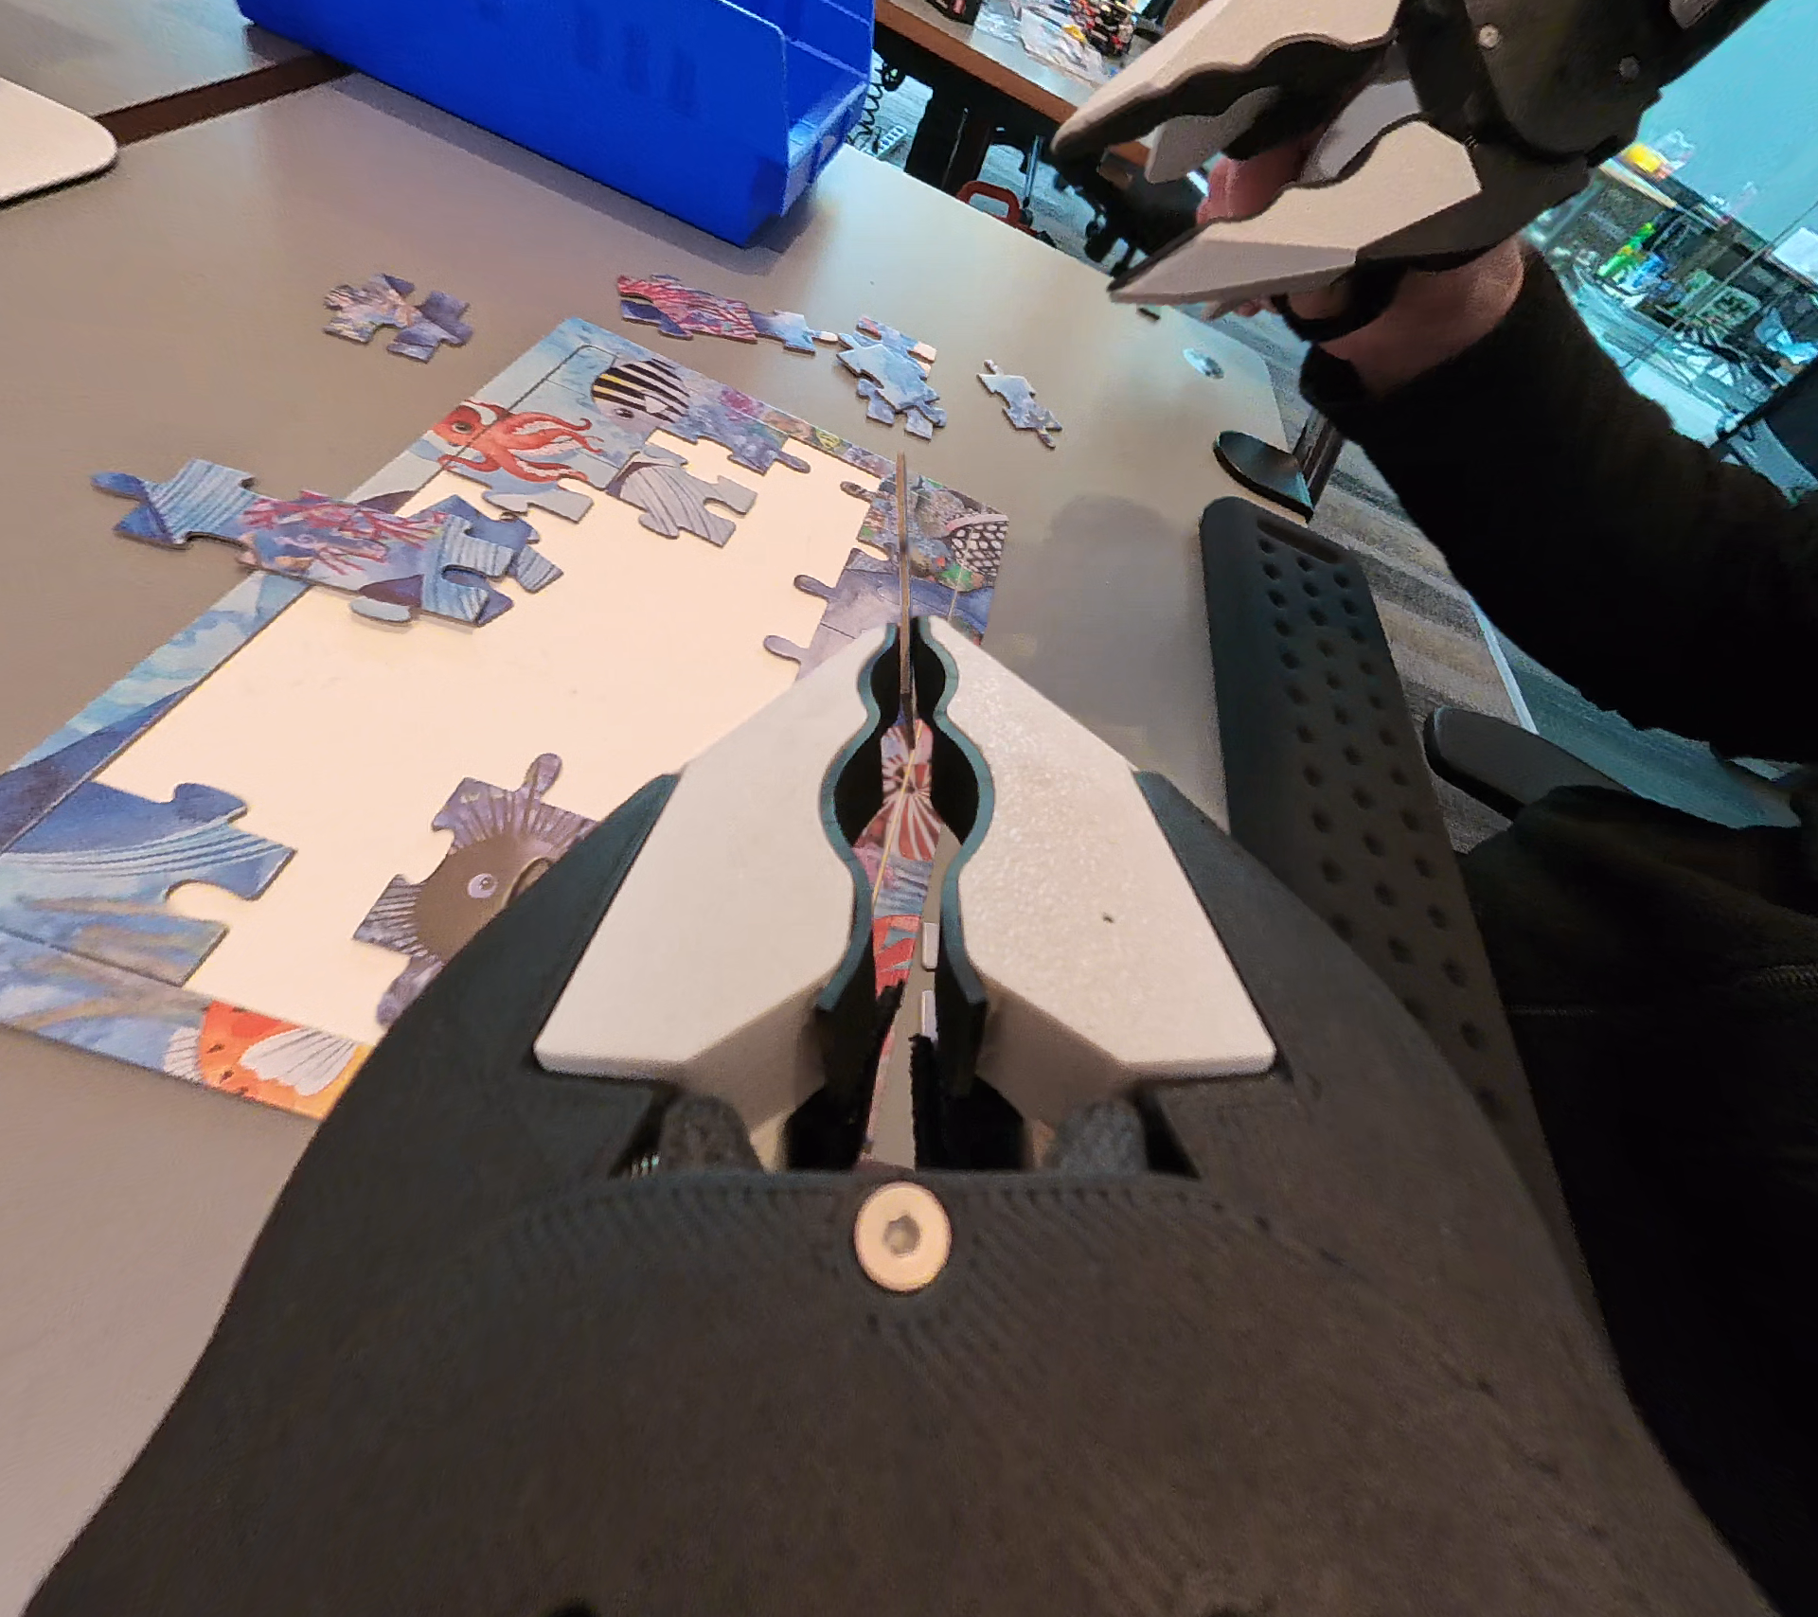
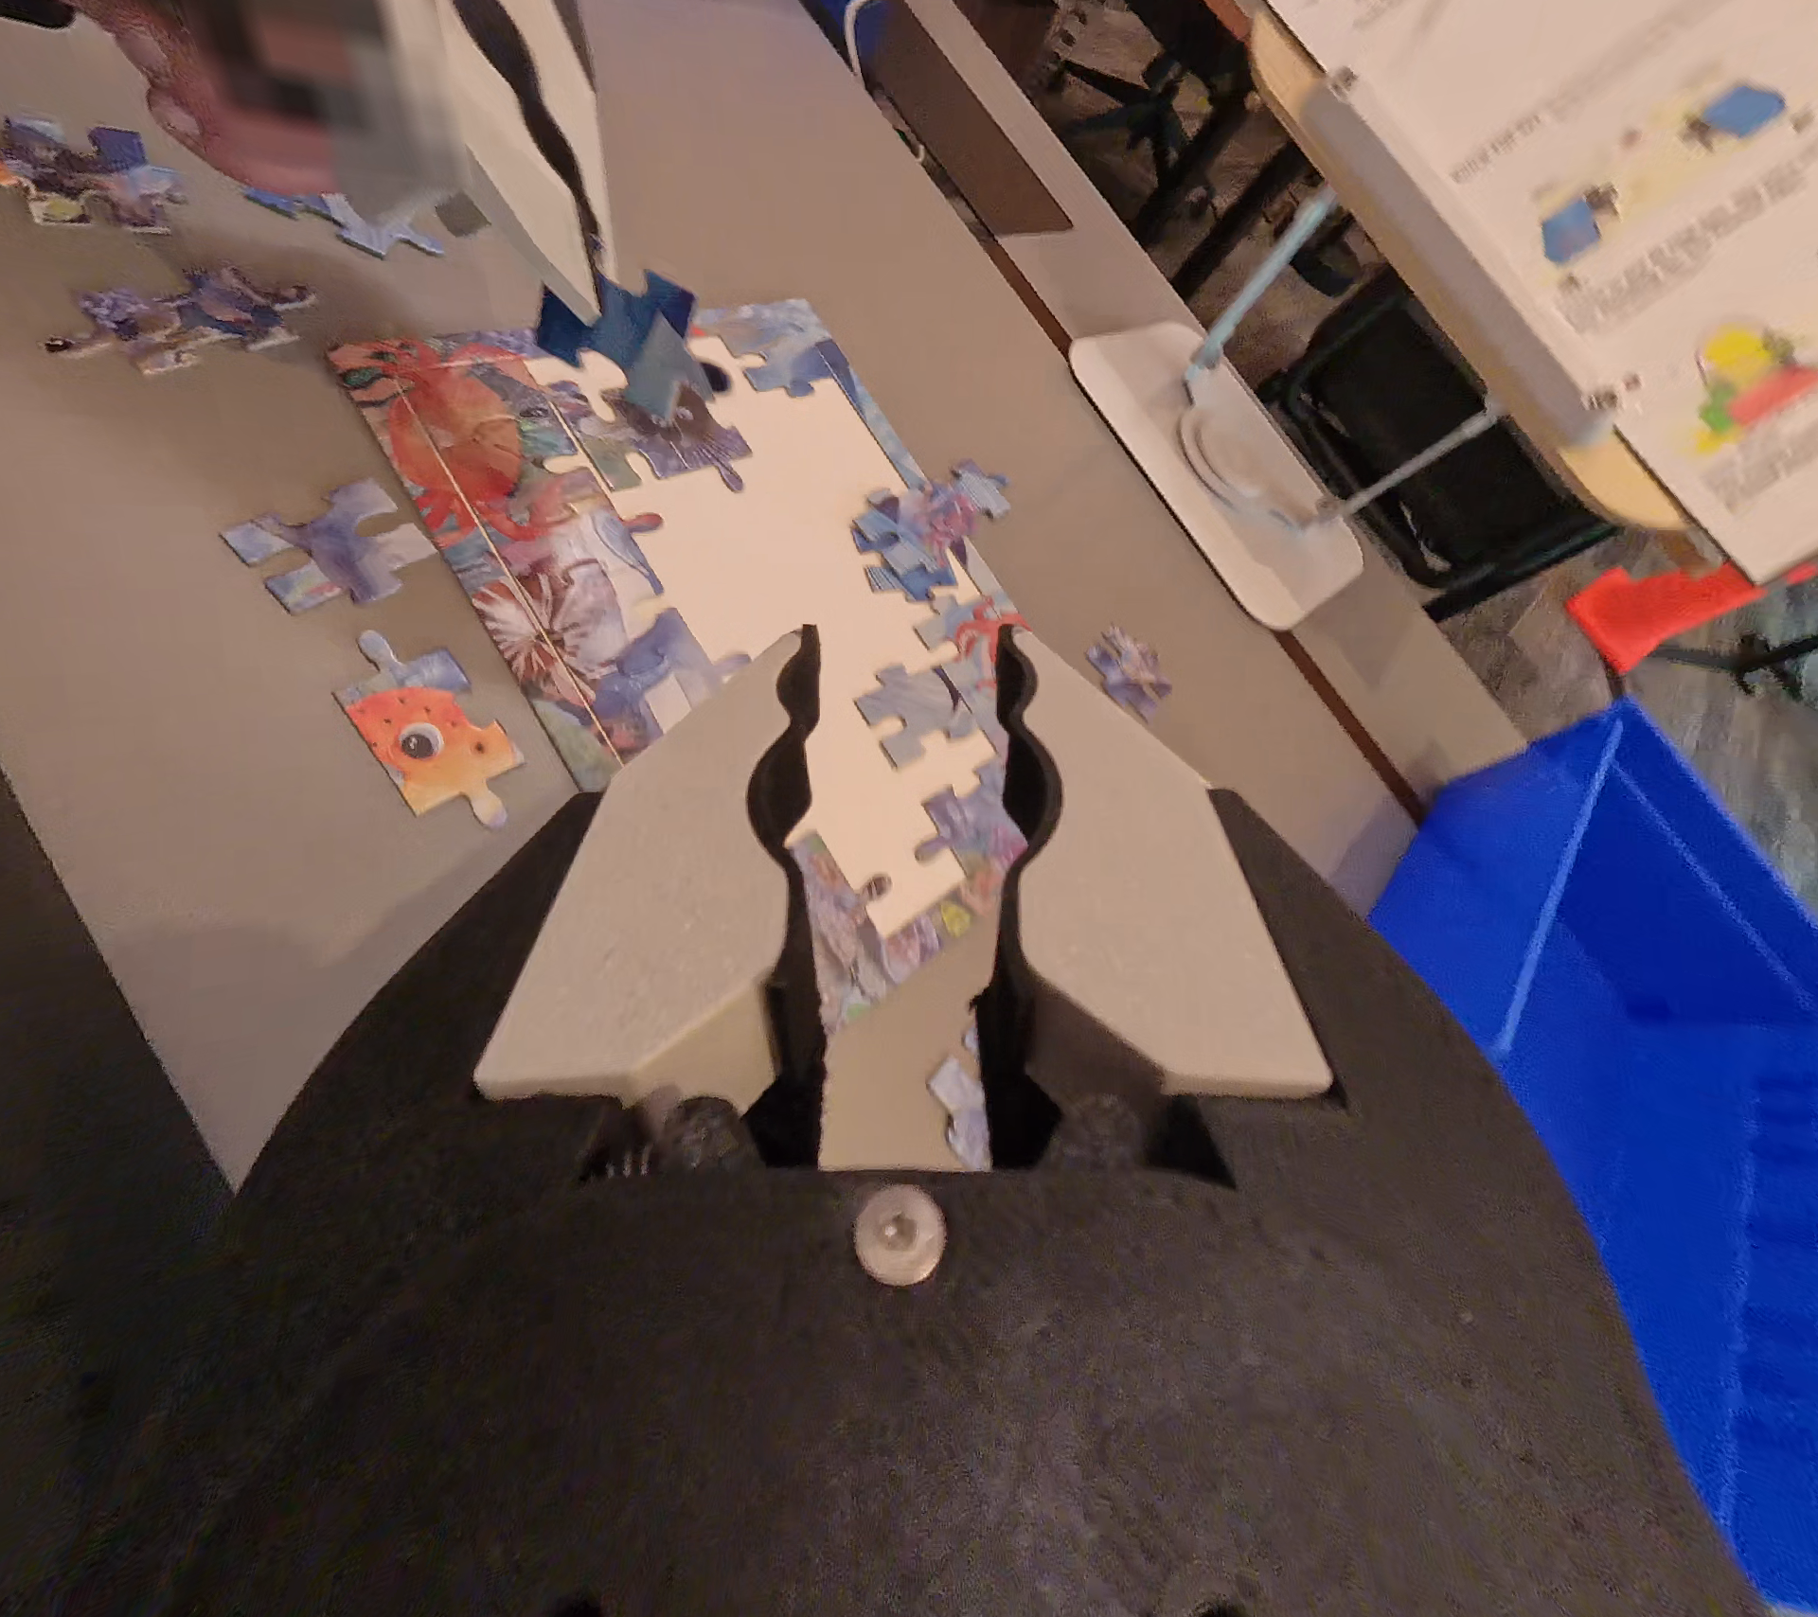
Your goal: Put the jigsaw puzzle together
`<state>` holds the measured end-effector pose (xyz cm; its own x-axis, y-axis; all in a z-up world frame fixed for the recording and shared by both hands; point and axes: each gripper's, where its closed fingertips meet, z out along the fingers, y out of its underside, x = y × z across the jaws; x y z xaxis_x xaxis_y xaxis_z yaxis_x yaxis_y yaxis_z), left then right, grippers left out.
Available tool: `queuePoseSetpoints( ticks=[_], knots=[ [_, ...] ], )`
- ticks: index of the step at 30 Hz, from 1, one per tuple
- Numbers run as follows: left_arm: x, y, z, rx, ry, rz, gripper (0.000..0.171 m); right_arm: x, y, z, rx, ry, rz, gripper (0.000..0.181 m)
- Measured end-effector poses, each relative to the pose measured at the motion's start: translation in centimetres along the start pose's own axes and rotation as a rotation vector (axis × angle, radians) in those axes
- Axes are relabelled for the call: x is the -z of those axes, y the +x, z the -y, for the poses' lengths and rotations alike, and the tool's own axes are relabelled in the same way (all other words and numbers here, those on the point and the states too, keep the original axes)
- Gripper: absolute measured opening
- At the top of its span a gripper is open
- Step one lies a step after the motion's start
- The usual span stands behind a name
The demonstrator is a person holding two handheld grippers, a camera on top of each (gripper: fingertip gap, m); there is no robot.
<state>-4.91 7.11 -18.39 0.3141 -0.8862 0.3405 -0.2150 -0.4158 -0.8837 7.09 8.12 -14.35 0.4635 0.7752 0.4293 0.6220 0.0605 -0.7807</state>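
Pinching puzzle piece (image 1: 902,567) edge-on: left gripper (image 1: 910,635) | right gripper (image 2: 910,645) parted, empty

Loose pcs (image 1: 398,311) round puzzle (image 1: 551,685)

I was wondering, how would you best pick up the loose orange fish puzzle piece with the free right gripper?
The orange fish piece lies flat on the table, clear of the puzzle frame. The right gripper is open; I would come from above and pinch across its straight sides, likely sliding it to the table edge first.
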Motion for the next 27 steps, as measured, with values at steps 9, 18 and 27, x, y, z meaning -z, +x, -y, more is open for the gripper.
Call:
queuePoseSetpoints(
  ticks=[9, 18, 27],
  knots=[
    [1.3, -2.7, -0.1, 0.009, -0.002, 0.103, 0.0, -1.3, -0.6, -10.1, -0.258, -0.289, 0.087, 0.063],
    [1.5, -4.8, -1.3, 0.033, -0.029, 0.154, 0.0, -9.5, -0.6, -10.0, -0.268, -0.372, 0.148, 0.052],
    [1.3, -5.2, -2.0, 0.035, -0.054, 0.156, 0.0, -12.5, -0.8, -10.6, -0.402, -0.406, 0.225, 0.028]
  ],
)
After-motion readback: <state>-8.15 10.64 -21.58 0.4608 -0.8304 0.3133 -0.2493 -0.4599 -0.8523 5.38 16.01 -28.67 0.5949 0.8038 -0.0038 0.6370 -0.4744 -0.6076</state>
